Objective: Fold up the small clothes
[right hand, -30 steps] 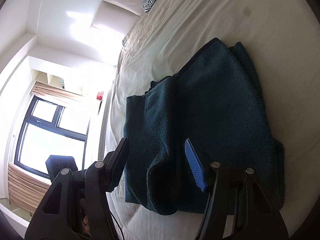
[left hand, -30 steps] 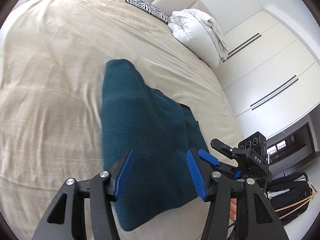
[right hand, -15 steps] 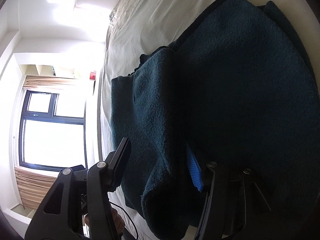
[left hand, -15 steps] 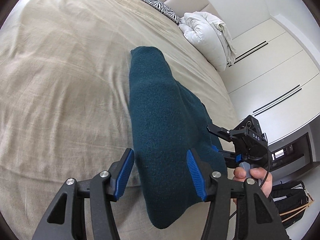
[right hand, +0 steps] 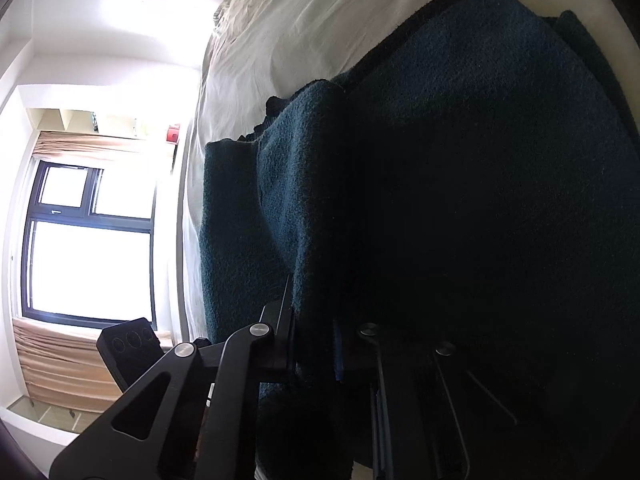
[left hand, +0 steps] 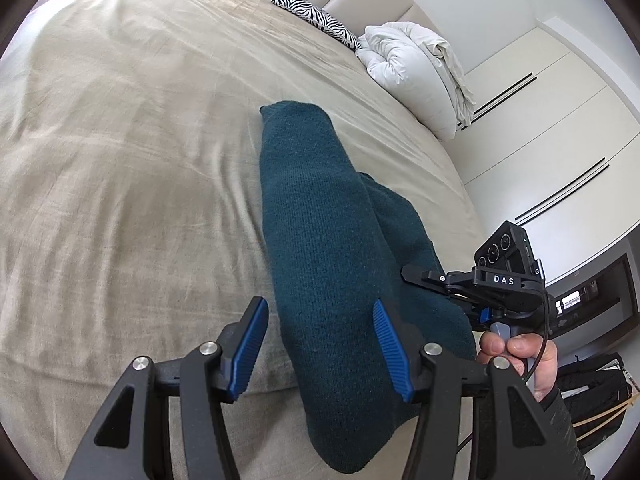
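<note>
A dark teal knitted garment lies folded lengthwise on the beige bed sheet. My left gripper is open, its blue pads either side of the garment's near end without pinching it. My right gripper is shut on a thick fold at the garment's right edge; it also shows in the left wrist view, held by a hand beside the garment. In the right wrist view the teal garment fills most of the frame and hides the right finger's pad.
A zebra-print pillow and a bundled white duvet lie at the bed's head. White wardrobe doors stand to the right. A black bag sits on the floor by the bed. A window is at the left.
My right gripper moved in to the garment's edge and shut on a fold. The garment has bunched into a narrower, raised roll. My left gripper stayed open.
</note>
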`<state>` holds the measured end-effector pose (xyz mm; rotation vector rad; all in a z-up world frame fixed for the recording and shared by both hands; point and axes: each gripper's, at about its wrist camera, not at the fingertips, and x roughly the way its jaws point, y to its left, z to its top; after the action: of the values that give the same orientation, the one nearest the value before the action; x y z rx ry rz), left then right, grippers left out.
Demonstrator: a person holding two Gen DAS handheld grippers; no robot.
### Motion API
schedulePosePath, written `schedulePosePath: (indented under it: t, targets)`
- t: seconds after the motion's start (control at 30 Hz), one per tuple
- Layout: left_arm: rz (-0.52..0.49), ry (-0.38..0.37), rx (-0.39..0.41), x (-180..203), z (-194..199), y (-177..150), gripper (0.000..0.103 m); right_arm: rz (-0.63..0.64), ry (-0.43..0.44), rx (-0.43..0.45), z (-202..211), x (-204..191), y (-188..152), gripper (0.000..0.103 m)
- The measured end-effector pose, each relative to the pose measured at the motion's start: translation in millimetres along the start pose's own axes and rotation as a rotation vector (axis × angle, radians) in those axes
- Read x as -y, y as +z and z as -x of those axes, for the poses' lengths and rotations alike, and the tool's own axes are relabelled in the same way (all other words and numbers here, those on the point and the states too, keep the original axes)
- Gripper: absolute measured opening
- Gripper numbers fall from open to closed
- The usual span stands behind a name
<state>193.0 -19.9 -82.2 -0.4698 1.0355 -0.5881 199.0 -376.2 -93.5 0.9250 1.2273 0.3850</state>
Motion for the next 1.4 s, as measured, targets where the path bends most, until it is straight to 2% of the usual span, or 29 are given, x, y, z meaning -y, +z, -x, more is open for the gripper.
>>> schedulePosePath:
  t: [0.07, 0.13, 0.3, 0.43, 0.5, 0.63, 0.67, 0.7, 0.87, 1.0, 1.13, 1.23, 1.3, 1.37, 1.4]
  targets:
    - [-0.026, 0.001, 0.009, 11.3, -1.5, 3.9, 0.056, 0.02, -0.016, 0.004, 7.4, -3.1, 2.2, 0.011]
    - [-0.053, -0.008, 0.01, 23.3, -6.1, 8.9, 0.049, 0.033, -0.028, 0.013, 19.7, -2.0, 3.4, 0.011]
    - [-0.138, -0.03, -0.005, 57.2, -27.6, 22.1, 0.038, 0.045, -0.058, 0.046, 47.9, 15.1, 5.4, 0.011]
    - [-0.177, -0.066, -0.01, 78.7, -51.3, 34.2, 0.037, 0.034, -0.052, 0.085, 69.3, 30.8, 7.6, 0.011]
    - [-0.19, -0.061, -0.032, 85.2, -66.4, 34.6, 0.037, 0.038, -0.048, 0.098, 77.7, 35.1, 7.2, 0.011]
    - [-0.201, -0.02, -0.077, 82.7, -93.5, 23.4, 0.034, 0.016, -0.061, 0.105, 75.2, 42.0, 9.8, 0.011]
    - [-0.208, -0.007, -0.076, 81.2, -97.8, 21.8, 0.026, 0.007, -0.061, 0.105, 74.8, 46.8, 10.0, 0.011]
    - [-0.208, -0.004, -0.074, 79.8, -99.7, 21.2, 0.025, 0.001, -0.056, 0.107, 75.5, 50.9, 9.8, 0.011]
    - [-0.215, -0.009, -0.065, 80.6, -99.8, 20.9, 0.025, 0.001, -0.043, 0.112, 75.4, 55.1, 12.5, 0.01]
    - [-0.216, -0.03, -0.033, 84.7, -84.4, 12.8, 0.025, 0.013, -0.04, 0.117, 82.5, 63.4, 8.3, 0.01]
    - [-0.224, -0.014, -0.078, 74.7, -98.6, 2.4, 0.025, -0.003, -0.029, 0.112, 86.9, 77.1, 9.7, 0.01]
    - [-0.19, -0.052, -0.07, 61.3, -101.2, 3.1, 0.02, -0.029, 0.004, 0.115, 82.6, 96.4, 10.7, 0.01]
    - [-0.149, -0.081, -0.078, 52.0, -98.0, 6.6, 0.009, -0.055, 0.035, 0.12, 83.5, 105.3, 9.6, 0.01]
    - [-0.1, -0.139, -0.075, 46.4, -86.4, 9.1, 0.011, -0.051, 0.045, 0.124, 85.7, 105.7, 8.3, 0.01]
    - [-0.081, -0.178, -0.066, 45.3, -78.7, 9.4, 0.016, -0.047, 0.048, 0.127, 87.5, 104.6, 7.3, 0.01]
